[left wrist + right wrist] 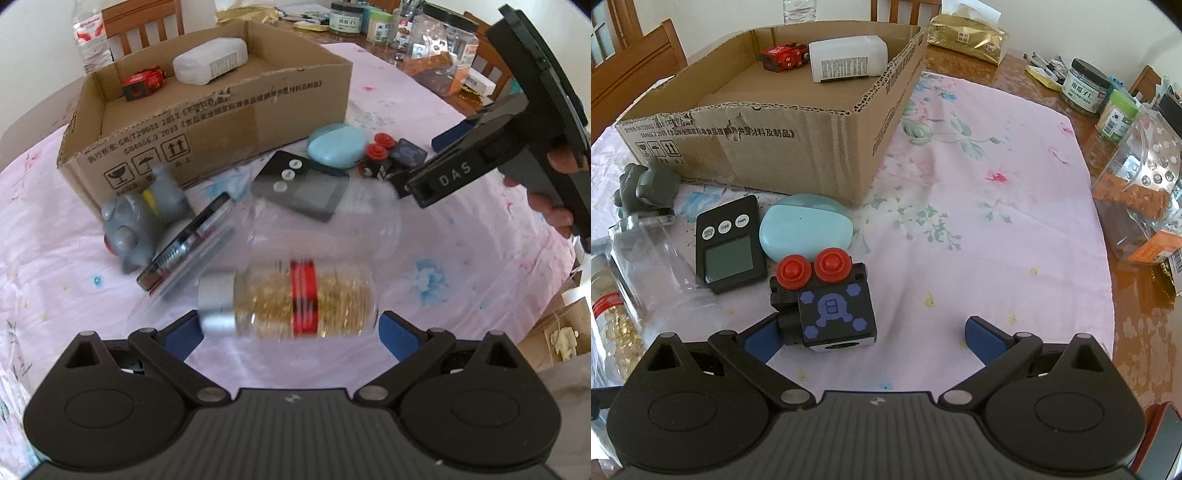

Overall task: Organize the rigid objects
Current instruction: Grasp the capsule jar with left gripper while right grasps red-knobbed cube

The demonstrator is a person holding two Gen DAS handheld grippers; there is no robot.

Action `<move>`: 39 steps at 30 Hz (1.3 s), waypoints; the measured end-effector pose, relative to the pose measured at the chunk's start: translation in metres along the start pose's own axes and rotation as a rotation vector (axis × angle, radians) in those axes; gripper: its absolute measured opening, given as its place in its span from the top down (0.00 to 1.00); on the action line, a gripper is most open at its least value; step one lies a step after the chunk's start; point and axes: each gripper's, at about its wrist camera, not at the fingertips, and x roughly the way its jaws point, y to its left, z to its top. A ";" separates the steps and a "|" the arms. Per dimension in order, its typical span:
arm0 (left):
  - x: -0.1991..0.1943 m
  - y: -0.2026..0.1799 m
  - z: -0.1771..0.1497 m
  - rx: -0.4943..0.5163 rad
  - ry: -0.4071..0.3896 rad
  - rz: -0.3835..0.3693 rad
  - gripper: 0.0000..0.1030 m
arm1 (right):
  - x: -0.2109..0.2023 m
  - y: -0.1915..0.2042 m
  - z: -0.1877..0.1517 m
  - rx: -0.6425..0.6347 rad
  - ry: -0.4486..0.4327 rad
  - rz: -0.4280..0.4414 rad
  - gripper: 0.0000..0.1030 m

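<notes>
Bright, soft daylight, shadows faint. Heavy motion blur across the left wrist view, smearing the gold-filled bottle (288, 299) nearby. Sharp right wrist view, glare on the far surface (1015, 70). Fisheye bending and dark corners throughout.

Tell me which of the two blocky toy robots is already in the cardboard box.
The all-red toy robot, beside the white bottle inside the box. The black one with red knobs sits outside on the cloth.
</notes>
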 end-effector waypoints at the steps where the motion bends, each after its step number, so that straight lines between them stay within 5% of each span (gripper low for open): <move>1: 0.000 -0.001 0.001 -0.003 -0.007 0.001 0.03 | 0.000 0.000 0.000 0.001 -0.001 -0.001 0.00; 12: 0.003 0.004 -0.002 -0.083 -0.021 0.019 0.09 | -0.002 0.000 -0.003 -0.008 -0.019 0.002 0.00; 26: -0.007 0.012 -0.036 -0.250 -0.021 0.147 0.08 | -0.009 0.016 -0.011 -0.112 -0.065 0.054 0.01; 39: 0.003 0.005 -0.041 -0.318 -0.055 0.215 0.00 | -0.020 0.018 -0.014 -0.166 -0.134 0.077 0.36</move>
